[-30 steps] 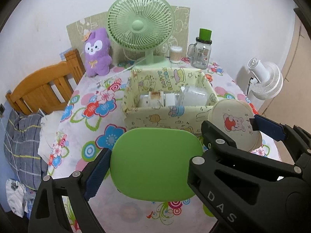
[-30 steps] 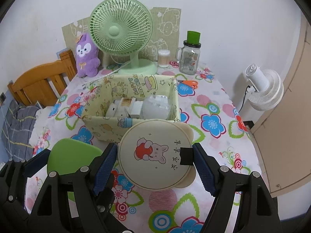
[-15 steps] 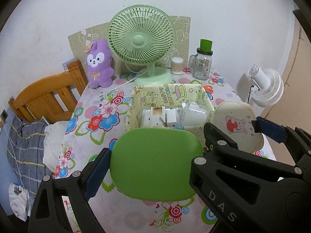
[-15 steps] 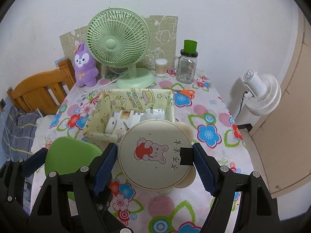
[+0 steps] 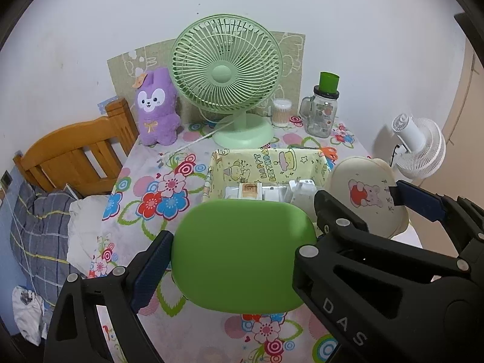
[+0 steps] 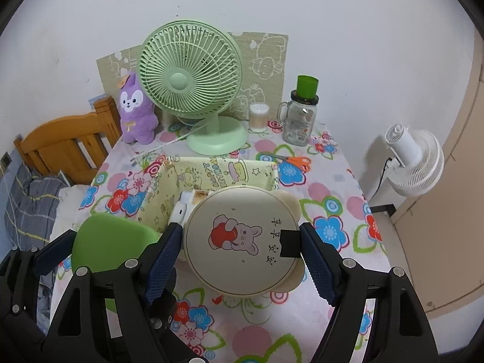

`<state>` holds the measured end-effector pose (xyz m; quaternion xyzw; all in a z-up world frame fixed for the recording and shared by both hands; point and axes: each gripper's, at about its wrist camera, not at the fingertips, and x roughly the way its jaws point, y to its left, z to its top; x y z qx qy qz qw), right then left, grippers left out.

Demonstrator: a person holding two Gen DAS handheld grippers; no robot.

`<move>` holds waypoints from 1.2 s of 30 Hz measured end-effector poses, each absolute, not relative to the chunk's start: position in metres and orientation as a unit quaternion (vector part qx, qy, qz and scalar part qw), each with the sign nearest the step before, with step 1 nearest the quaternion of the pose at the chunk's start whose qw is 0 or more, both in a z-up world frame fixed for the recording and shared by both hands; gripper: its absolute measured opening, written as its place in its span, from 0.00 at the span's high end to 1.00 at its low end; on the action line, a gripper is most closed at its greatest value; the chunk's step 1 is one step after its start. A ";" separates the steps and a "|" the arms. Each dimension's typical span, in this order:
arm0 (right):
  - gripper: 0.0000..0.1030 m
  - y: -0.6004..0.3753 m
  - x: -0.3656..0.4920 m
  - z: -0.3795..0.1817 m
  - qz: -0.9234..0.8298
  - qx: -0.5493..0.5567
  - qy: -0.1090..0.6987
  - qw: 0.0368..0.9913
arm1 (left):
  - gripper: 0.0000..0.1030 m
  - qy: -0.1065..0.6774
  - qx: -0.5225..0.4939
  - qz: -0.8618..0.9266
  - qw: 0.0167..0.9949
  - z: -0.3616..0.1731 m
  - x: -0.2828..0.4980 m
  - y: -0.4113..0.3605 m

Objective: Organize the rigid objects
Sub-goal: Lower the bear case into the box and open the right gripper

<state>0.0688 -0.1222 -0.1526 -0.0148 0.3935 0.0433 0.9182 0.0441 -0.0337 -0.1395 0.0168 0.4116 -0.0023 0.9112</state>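
My left gripper is shut on a plain green rounded-rectangle box, its blue pads pressing on the box's sides. My right gripper is shut on a cream round box with small ears and a bunny picture. Both boxes hang above the flowered tablecloth, side by side, the green box on the left. Just behind them stands a yellow fabric bin with several white things in it. The boxes hide the bin's near wall.
At the back stand a green table fan, a purple plush toy, a cotton-swab tub and a glass jar with a green lid. Orange scissors lie behind the bin. A wooden bed frame is left, a white floor fan right.
Both grippers have risen and drawn back from the bin, each still holding its box. The bin and the fan now look smaller and farther off.
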 end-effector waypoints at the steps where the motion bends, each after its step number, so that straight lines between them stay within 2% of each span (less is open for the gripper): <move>1: 0.23 -0.122 0.072 -0.152 0.044 -0.016 0.394 0.918 | 0.08 0.412 0.016 -0.002 0.911 -0.140 0.047 -0.033; 18: 0.23 -0.114 0.133 -0.163 0.053 -0.020 0.409 0.911 | 0.08 0.428 0.006 -0.010 0.904 -0.151 0.105 -0.028; 36: 0.22 -0.094 0.183 -0.201 0.091 -0.018 0.434 0.896 | 0.08 0.463 0.003 0.010 0.886 -0.184 0.147 -0.012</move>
